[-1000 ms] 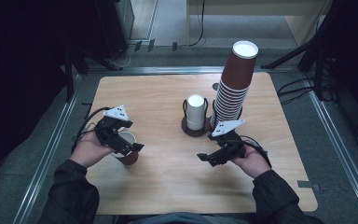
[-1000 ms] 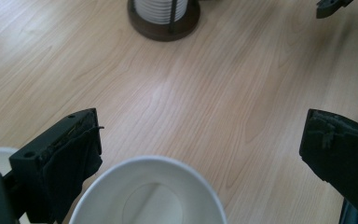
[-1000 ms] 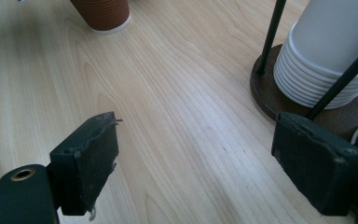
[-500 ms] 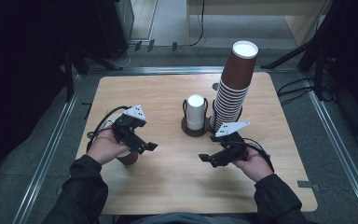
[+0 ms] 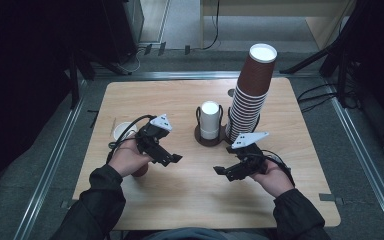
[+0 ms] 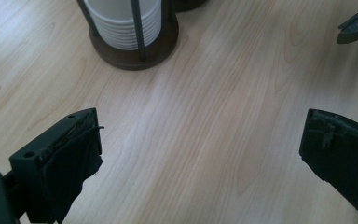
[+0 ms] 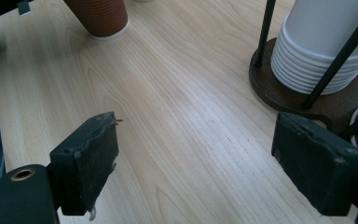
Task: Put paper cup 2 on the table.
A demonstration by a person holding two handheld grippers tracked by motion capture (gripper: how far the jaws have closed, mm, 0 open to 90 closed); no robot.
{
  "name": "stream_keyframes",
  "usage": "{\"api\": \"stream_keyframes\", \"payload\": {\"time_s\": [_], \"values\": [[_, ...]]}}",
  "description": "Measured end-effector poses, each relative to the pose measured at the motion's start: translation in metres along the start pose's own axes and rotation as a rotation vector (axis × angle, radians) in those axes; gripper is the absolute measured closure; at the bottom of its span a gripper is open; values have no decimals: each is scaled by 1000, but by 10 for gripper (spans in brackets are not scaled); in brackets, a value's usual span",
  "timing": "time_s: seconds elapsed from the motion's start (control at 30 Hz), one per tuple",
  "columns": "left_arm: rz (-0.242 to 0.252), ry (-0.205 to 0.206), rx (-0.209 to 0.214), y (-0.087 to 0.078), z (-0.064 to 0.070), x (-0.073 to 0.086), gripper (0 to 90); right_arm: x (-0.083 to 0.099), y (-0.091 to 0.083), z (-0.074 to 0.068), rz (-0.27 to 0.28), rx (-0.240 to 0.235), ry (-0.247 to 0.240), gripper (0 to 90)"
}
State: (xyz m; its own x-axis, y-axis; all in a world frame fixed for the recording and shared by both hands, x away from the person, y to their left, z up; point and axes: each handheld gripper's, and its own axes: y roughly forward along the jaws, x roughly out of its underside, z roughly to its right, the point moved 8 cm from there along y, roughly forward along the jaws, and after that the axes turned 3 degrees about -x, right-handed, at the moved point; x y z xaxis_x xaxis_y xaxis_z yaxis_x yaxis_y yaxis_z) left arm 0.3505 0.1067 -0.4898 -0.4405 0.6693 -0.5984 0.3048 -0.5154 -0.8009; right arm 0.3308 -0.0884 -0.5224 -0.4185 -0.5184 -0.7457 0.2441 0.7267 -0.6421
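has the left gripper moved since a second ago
Yes. In the high view the left gripper has shifted right, off the single brown cup and toward the white lid holder.

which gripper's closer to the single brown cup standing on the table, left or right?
Left. The left gripper hangs open right beside the brown cup, which sits under that hand. The right gripper, also open, is across the table by the white lid stack.

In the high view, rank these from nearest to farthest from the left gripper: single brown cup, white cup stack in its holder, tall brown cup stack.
1. Single brown cup, just beside the left gripper.
2. White cup stack, table centre.
3. Tall brown cup stack, farther right.
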Motion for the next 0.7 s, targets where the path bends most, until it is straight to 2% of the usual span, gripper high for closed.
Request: {"api": "stream_keyframes", "payload": {"time_s": [0.17,0.3,0.47,0.7], "values": [[-11,20,29,12,11,-7,0,0,1,-2,-2,-4,-2,151],[-27,33,11,21,20,-11,0,0,1,-2,-5,-3,-2,151],[-33,46,32,27,32,-14,0,1,1,-1,-4,-5,0,151],[-28,41,51,34,41,-17,0,2,2,-1,-13,-8,-6,151]]}}
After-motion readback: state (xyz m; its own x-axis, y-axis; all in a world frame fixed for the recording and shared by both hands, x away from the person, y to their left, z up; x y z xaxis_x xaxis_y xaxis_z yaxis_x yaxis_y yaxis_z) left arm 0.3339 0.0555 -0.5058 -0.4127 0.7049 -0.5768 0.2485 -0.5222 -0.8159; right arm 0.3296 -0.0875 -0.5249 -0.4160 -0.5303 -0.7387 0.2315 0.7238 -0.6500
